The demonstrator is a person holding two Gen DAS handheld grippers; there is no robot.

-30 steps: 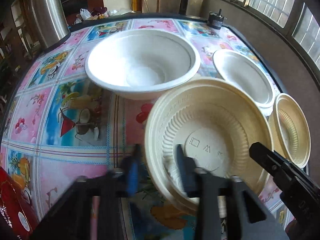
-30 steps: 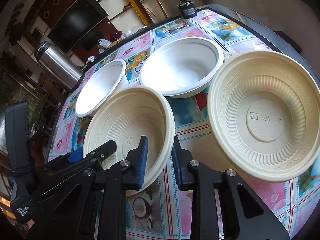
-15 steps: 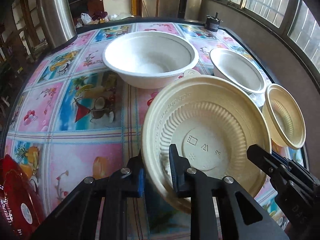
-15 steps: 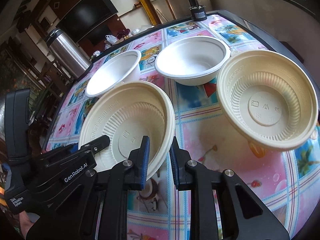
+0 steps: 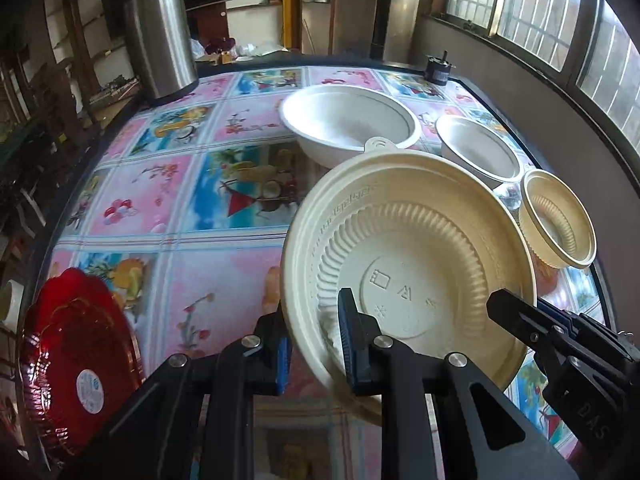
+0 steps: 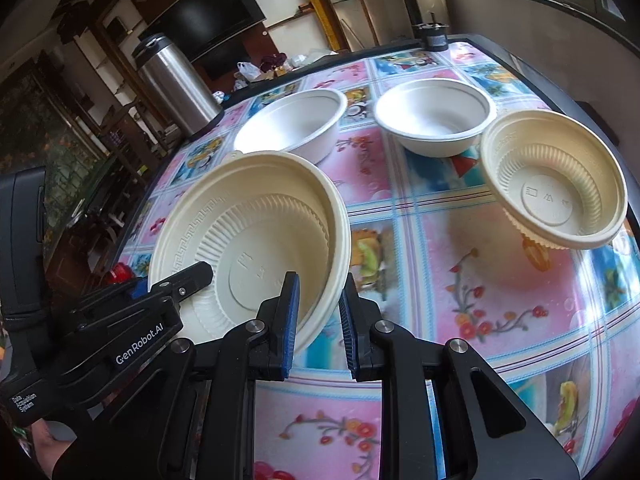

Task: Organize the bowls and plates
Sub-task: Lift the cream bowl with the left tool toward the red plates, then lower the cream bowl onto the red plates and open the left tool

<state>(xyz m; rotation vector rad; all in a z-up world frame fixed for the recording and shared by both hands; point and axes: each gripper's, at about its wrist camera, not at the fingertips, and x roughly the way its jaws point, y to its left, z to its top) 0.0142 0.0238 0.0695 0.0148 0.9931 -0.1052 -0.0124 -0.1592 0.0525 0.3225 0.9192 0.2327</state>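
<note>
The cream bowl (image 5: 408, 276) is now clear of the table (image 5: 192, 184), where a second ago its underside was still down on the patterned cloth. It is tilted, with its far rim higher than the pinched near rim, and the cloth shows under it. The left gripper (image 5: 314, 340) is clamped on the near rim, one pad outside the wall and one inside. The right gripper (image 6: 318, 316) is clamped on the same bowl's rim at the opposite side, again one pad in and one out. Both sets of jaws are nearly closed, with only the thin wall between them. So the lift is made, and the bowl is judged ready to be carried to a stack, most likely onto its match.

The count is taken. Two cream ribbed bowls are seen: the held one near the table's front edge, and a second cream bowl (image 6: 554, 188) by the right edge. Two white bowls are seen: a large white bowl (image 5: 350, 124) towards the far edge, and a small white bowl (image 5: 478, 146) to its right. One red plate (image 5: 76, 356) lies at the front-left corner. One steel flask (image 5: 160, 32) stands at the far-left corner. No stacking is done yet.
</note>
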